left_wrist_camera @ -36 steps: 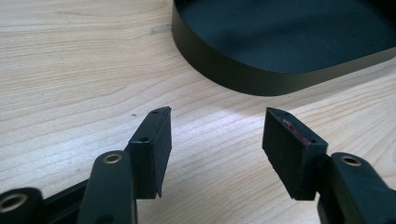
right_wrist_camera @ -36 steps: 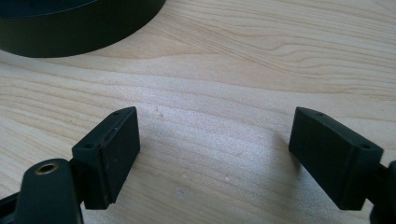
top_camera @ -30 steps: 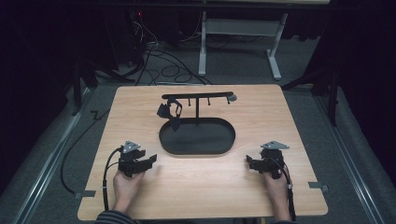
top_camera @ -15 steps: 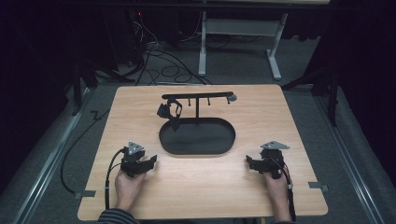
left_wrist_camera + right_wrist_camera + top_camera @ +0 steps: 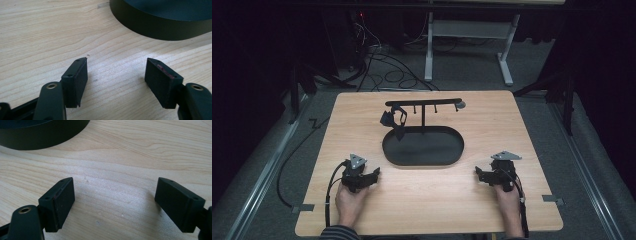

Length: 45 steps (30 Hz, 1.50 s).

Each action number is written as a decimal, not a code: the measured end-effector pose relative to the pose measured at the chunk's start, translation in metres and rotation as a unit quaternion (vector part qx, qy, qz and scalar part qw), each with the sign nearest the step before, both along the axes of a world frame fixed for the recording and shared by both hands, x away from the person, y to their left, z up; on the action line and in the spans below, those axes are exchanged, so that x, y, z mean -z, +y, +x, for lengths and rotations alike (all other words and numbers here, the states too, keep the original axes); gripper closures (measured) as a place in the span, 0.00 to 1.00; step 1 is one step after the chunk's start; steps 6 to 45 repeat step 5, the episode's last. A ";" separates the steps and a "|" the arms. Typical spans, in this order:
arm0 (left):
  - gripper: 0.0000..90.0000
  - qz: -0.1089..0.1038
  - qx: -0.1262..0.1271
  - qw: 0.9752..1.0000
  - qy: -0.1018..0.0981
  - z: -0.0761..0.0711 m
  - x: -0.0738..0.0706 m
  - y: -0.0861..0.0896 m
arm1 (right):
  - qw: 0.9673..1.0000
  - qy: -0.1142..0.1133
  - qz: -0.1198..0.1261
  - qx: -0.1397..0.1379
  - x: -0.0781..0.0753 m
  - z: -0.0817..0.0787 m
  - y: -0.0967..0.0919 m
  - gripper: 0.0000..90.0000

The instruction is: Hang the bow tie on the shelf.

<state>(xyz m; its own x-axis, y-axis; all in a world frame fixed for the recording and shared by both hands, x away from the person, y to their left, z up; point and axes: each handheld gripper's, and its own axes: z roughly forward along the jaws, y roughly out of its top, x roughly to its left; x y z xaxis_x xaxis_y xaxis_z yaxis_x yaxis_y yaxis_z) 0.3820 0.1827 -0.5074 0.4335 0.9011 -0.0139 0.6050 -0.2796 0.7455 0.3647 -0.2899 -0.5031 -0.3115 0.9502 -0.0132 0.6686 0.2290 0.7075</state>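
Note:
A black oval tray (image 5: 422, 162) lies mid-table, with a black T-shaped rack (image 5: 424, 102) rising from its far side. A black strap-like item (image 5: 393, 120) hangs from the rack's left end. My left gripper (image 5: 374, 174) rests on the wood near the tray's front left, held by a hand. Its jaws have just been opening, and in the left gripper view (image 5: 116, 61) only bare wood lies between them. My right gripper (image 5: 478, 174) sits at the tray's front right, open, with nothing between its fingers (image 5: 115, 180).
The tray's dark wall (image 5: 160, 30) lies just ahead of the left jaws, and its wall (image 5: 37, 137) shows at the upper left in the right gripper view. Cables (image 5: 382, 65) and a grey stand's legs (image 5: 507, 60) are on the floor beyond the table's (image 5: 512, 125) far edge.
The left gripper has shifted slightly to the right along the table. The right gripper and the rack have not moved.

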 end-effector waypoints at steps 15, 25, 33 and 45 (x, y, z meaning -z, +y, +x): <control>0.37 -0.001 0.002 1.000 0.001 0.000 0.000 0.000 | 1.000 0.001 0.000 0.000 0.000 0.000 0.000 0.19; 0.37 -0.001 0.002 1.000 0.001 0.000 0.000 0.000 | 1.000 0.001 0.000 0.000 0.000 0.000 0.000 0.19; 0.37 -0.001 0.002 1.000 0.001 0.000 0.000 0.000 | 1.000 0.001 0.000 0.000 0.000 0.000 0.000 0.19; 0.37 -0.001 0.002 1.000 0.001 0.000 0.000 0.000 | 1.000 0.001 0.000 0.000 0.000 0.000 0.000 0.19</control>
